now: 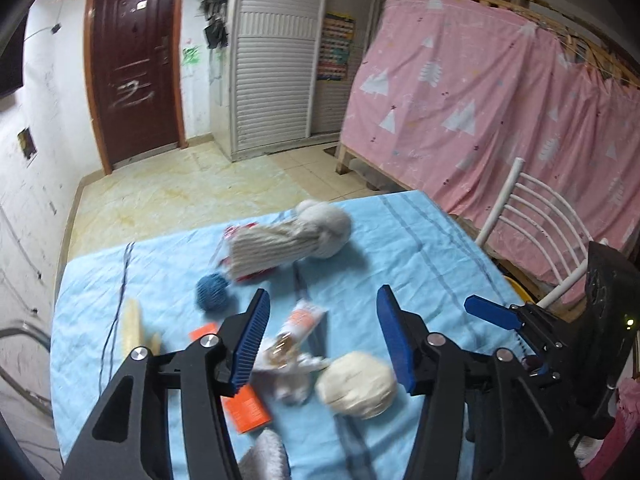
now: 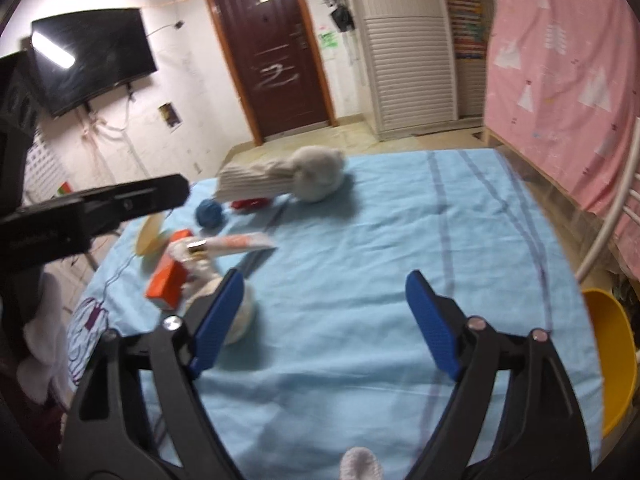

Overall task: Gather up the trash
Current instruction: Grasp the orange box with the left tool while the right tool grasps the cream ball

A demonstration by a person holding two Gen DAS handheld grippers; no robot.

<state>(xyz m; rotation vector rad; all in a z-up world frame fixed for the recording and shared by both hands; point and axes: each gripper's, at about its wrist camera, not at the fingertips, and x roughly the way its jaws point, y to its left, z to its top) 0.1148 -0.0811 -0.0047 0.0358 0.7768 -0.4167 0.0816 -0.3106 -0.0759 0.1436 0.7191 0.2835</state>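
both claws gape empty: left gripper (image 1: 322,334) over blurred wrappers (image 1: 298,338), right gripper (image 2: 326,320) over bare blue cloth (image 2: 380,240); yellow bin (image 2: 612,352) cut off.

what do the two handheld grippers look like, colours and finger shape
Both the left gripper and the right gripper have black angular linkage arms with silver pivot bolts and flat blue ribbed finger pads. No cables, sleeves or hands are visible.

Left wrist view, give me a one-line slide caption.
Open left gripper above an orange-and-white wrapper, with cream yarn ball and blue yarn ball on the blue tablecloth.
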